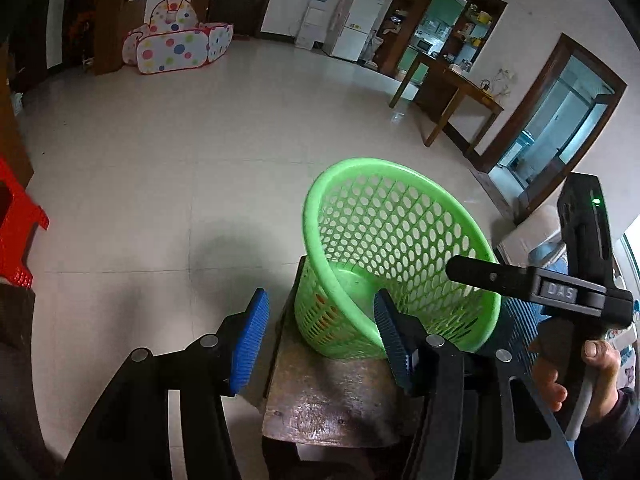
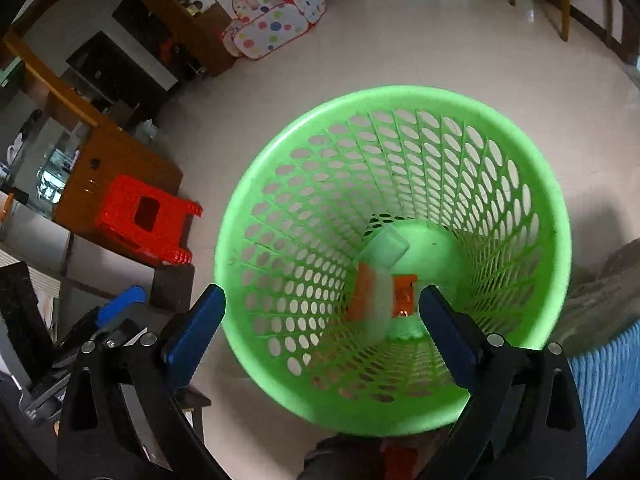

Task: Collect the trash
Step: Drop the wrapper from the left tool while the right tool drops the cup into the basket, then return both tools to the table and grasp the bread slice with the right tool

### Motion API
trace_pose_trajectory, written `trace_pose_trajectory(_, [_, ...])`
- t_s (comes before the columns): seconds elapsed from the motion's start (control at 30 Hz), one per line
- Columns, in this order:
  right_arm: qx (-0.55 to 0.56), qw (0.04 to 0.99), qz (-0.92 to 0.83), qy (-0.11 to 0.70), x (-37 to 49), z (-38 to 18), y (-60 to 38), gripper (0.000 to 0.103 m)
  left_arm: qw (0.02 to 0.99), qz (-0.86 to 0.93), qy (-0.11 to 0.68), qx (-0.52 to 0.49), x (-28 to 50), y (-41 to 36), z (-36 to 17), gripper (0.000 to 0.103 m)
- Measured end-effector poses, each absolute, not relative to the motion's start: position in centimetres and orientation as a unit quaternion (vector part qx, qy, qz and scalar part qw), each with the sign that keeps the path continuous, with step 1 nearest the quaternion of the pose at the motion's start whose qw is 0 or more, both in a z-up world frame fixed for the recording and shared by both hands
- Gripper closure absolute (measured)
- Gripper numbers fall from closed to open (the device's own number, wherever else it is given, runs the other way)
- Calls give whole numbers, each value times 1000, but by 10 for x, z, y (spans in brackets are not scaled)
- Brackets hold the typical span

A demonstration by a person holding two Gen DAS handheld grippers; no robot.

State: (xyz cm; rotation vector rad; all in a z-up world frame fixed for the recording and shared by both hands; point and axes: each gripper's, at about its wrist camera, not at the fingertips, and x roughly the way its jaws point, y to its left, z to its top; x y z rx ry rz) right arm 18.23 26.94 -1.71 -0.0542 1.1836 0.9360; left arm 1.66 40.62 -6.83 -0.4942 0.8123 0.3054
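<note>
A green perforated trash basket (image 1: 400, 216) stands on a worn brown stool (image 1: 332, 396); it fills the right wrist view (image 2: 472, 168). Inside it lie a blurred pale bottle with an orange label (image 2: 374, 284) and an orange wrapper (image 2: 404, 294). My right gripper (image 2: 320, 328) is open directly above the basket's mouth, holding nothing; it appears in the left wrist view (image 1: 532, 284) over the basket's right rim. My left gripper (image 1: 320, 340) is open and empty, just in front of the basket's lower left side.
A red plastic stool (image 2: 146, 220) stands on the tiled floor to the left, next to a wooden cabinet (image 2: 116, 164). A polka-dot play tent (image 1: 176, 44) sits at the far wall. A wooden table (image 1: 452, 92) is at the far right.
</note>
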Motion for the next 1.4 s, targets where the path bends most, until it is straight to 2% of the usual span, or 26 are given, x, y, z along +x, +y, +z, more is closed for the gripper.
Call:
trace_pose_trajectory(0.23, [-44,770,424,475,147,31,215,7,891,129,380,-213,23,373,-47,50])
trace_pose_trajectory(0.3, [-53,783,418,458,133,41,196,7,896,121,377,-201,24,359,-39,46])
trace_pose_trajectory(0.53, [-60,822,374,425,95,56,113,7,906,89,370,-182,24,310,-19,41])
trace_pose_trajectory(0.87, [-51,874,271,400,63,59,-5,7,911,11,381,-156,34,211,-10,36])
trace_pose_trajectory(1.33, [-44,897,147,414,40,33,-156,11,906,-57,402,-120,43,109,-14,34])
trace_pose_trajectory(1.4, [-45,896,135,420,42,27,-171,11,904,-65,407,-114,44,94,-16,29])
